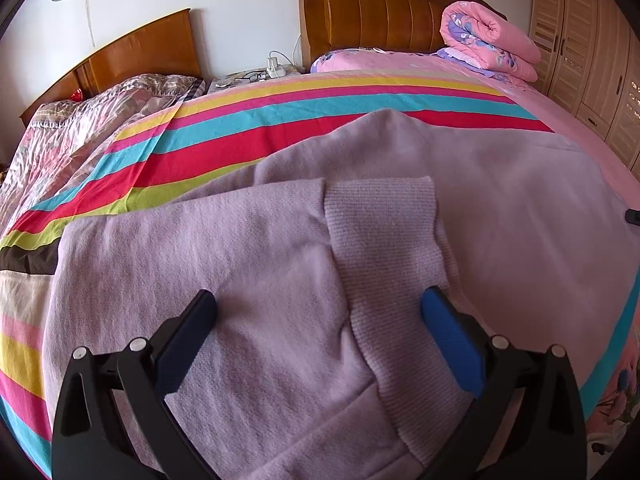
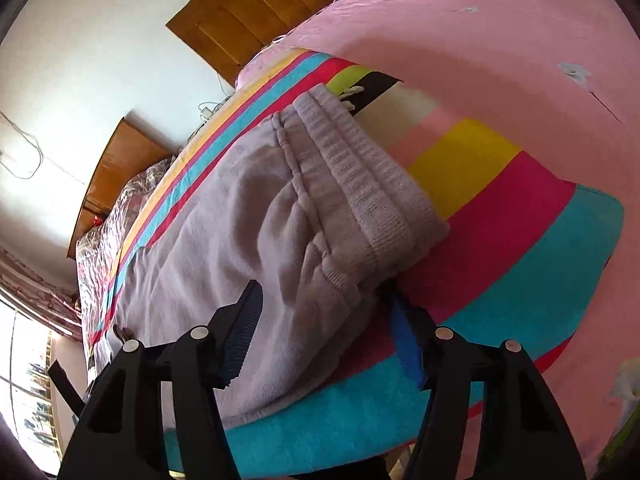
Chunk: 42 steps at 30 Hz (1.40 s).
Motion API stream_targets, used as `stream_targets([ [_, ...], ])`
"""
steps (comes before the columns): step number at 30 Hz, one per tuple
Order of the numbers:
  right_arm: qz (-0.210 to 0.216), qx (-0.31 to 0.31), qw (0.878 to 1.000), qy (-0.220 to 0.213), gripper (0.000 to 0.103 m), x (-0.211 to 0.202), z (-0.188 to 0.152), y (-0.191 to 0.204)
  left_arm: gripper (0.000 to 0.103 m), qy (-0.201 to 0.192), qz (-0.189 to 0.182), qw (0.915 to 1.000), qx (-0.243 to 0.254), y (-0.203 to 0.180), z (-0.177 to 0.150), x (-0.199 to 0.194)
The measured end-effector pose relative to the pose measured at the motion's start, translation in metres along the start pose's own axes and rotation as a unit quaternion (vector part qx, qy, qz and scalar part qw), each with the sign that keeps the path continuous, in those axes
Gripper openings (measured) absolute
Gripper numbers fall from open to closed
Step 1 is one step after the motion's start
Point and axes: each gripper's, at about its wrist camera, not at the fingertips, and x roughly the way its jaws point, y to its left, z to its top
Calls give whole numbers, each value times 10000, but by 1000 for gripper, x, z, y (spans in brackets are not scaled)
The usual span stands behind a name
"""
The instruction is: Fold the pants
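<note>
Lilac pants (image 1: 248, 264) lie on striped blanket (image 1: 240, 120), both grippers agape w/ nothing held: left gripper (image 1: 318, 312) over ribbed cuff (image 1: 384, 232), right gripper (image 2: 324, 320) at waistband (image 2: 360, 184); next, prob. pinch & fold.

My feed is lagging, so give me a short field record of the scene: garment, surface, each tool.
garment: lilac pants spread out, ribbed cuff folded onto the fabric
waistband: ribbed waistband bunched near the blanket edge
surface: striped blanket on a pink bed
left tool: open, over the cuff, gripping nothing
right tool: open, straddling the waistband corner
background: rolled quilt by the headboard
</note>
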Motion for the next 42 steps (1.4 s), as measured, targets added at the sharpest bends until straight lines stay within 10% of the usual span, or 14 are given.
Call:
stream_targets([
  [17, -895, -34, 9959, -157, 55, -19, -3, 9, 101, 66, -43, 9999, -67, 1, 1, -9],
  [20, -1222, -1069, 9830, -852, 58, -46, -3, 53, 101, -75, -491, 9987, -136, -5, 17, -32],
  [24, -602, -2275, 9673, -949, 78, -30, -7, 120, 102, -428, -704, 9959, 386, -52, 75, -46],
  [27, -942, -2889, 9492, -821, 78, 0, -15, 146, 102, -312, -1334, 9874, 788, -107, 118, -23],
  [33, -775, -2974, 9510, -337, 79, 17, -30, 130, 102, 124, -1458, 9800, 1352, -197, 148, 69],
  [42, -741, -3577, 9300, 399, 79, 18, -56, 91, 102, 441, -1265, 9810, 1403, -217, 138, 123],
])
